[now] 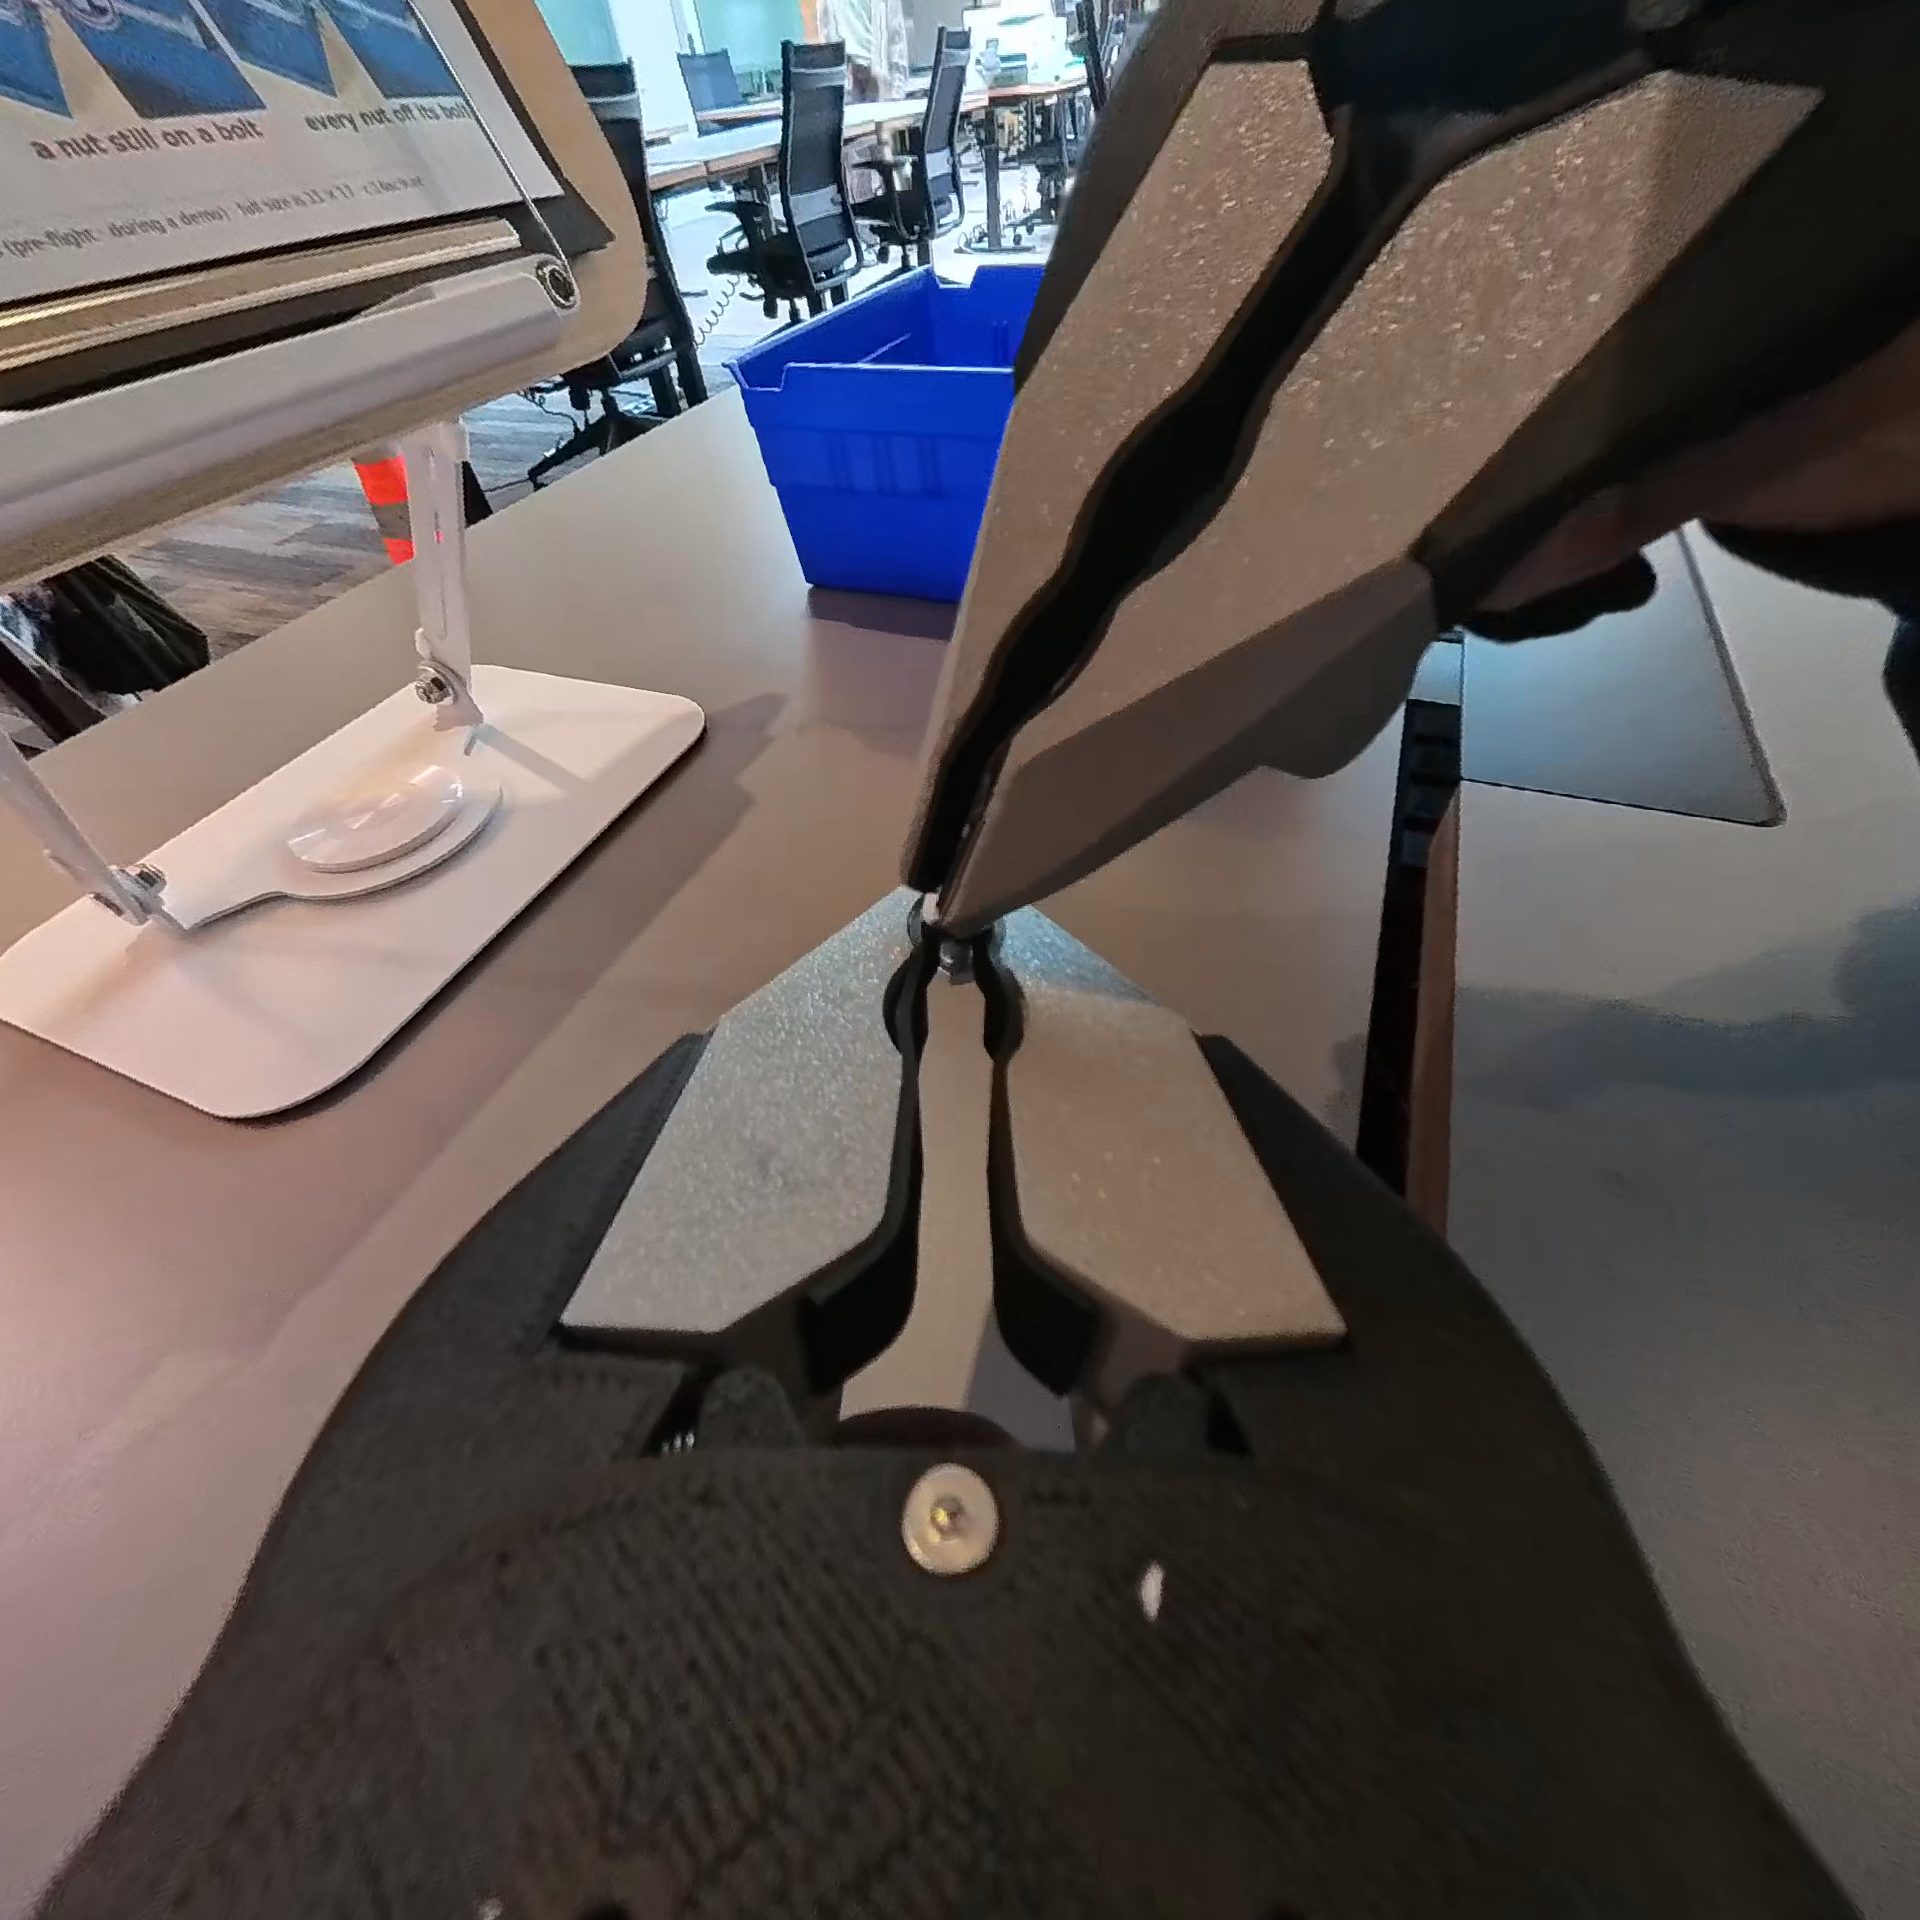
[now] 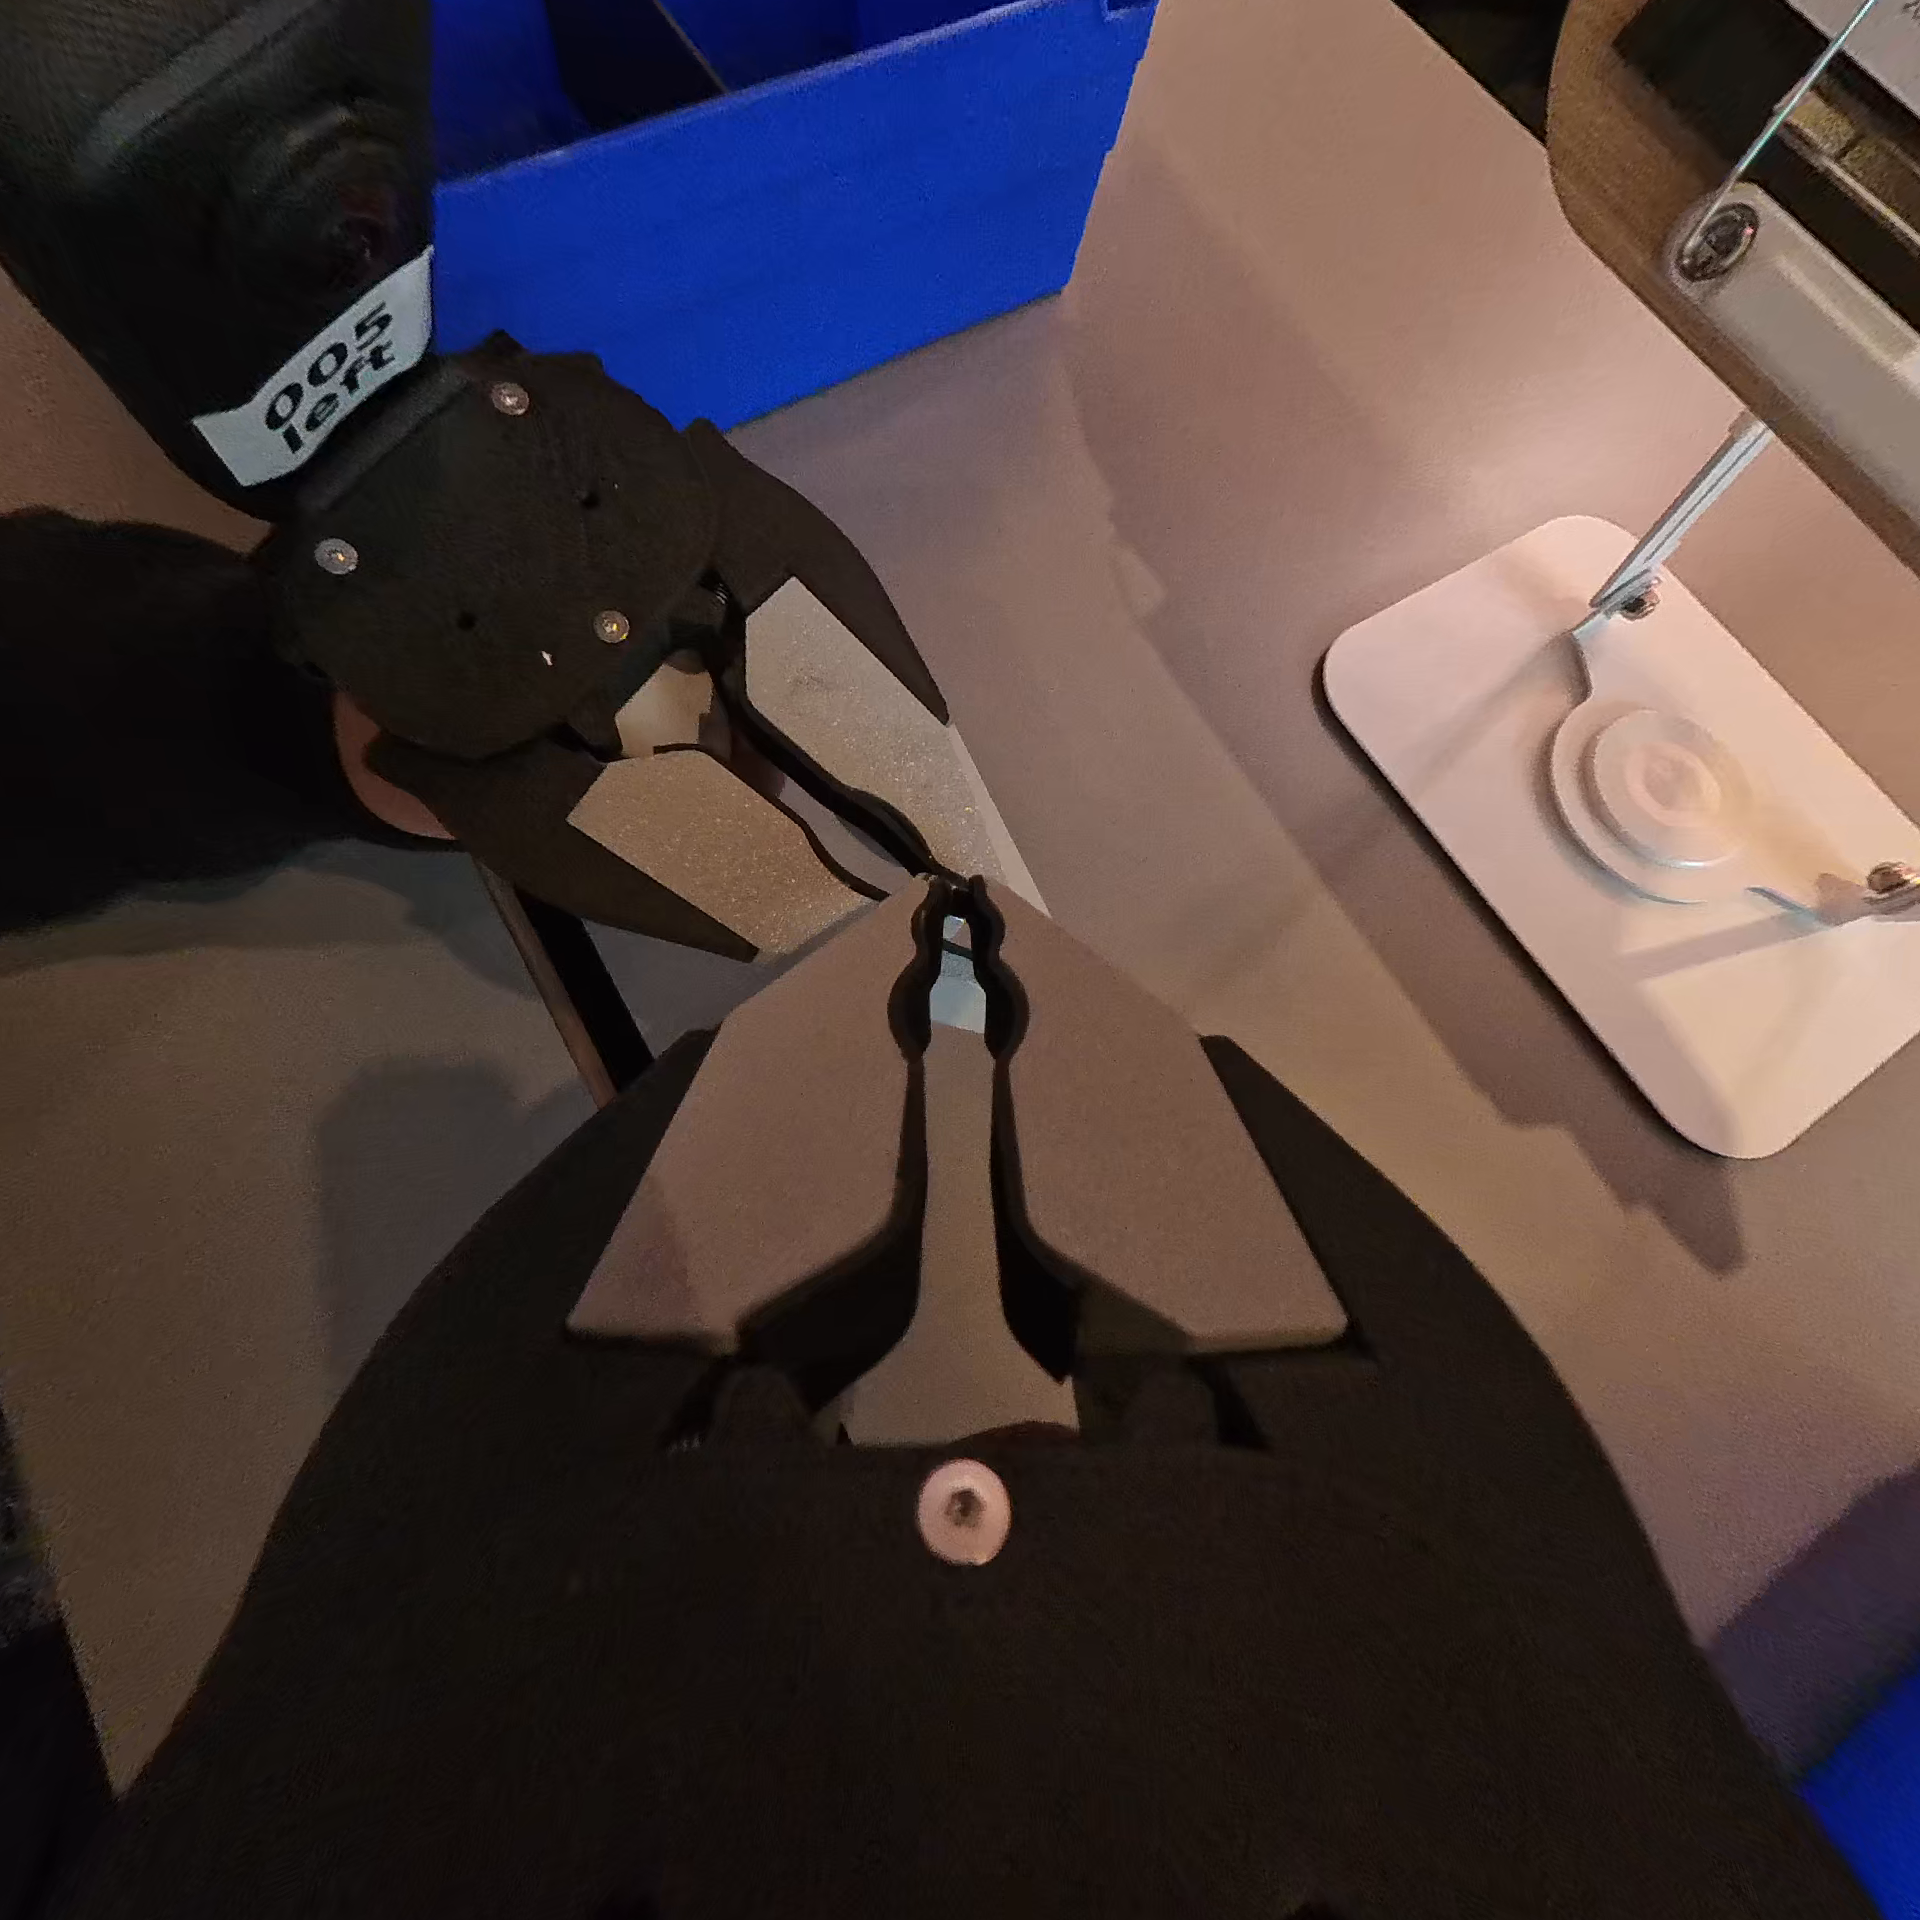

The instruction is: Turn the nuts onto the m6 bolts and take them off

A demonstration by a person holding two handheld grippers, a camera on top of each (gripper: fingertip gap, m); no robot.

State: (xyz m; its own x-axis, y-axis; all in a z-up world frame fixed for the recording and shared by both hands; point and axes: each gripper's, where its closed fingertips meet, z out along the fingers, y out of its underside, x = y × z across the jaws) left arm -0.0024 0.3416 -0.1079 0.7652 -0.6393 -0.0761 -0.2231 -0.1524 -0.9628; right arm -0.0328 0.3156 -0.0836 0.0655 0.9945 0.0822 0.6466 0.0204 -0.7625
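Note:
My left gripper (image 1: 951, 951) is shut on a small silver fastener piece (image 1: 954, 958), which looks like the bolt. It is held above the table. My right gripper (image 1: 935, 902) comes down from the upper right, and its tips meet the left tips. It is shut on a tiny silver part (image 1: 928, 906) on the same piece, which looks like the nut. The parts are too small to tell apart for sure. In the right wrist view my right gripper (image 2: 948, 902) is shut, tip to tip with the left gripper (image 2: 920, 878), and the fastener is mostly hidden.
A blue plastic bin (image 1: 883, 436) stands on the grey table (image 1: 644, 582) behind the grippers; it also shows in the right wrist view (image 2: 769, 239). A white stand base (image 1: 343, 883) holding an instruction sheet sits to the left. Office chairs stand beyond the table. Tip to tip, the grippers are about 4 cm apart.

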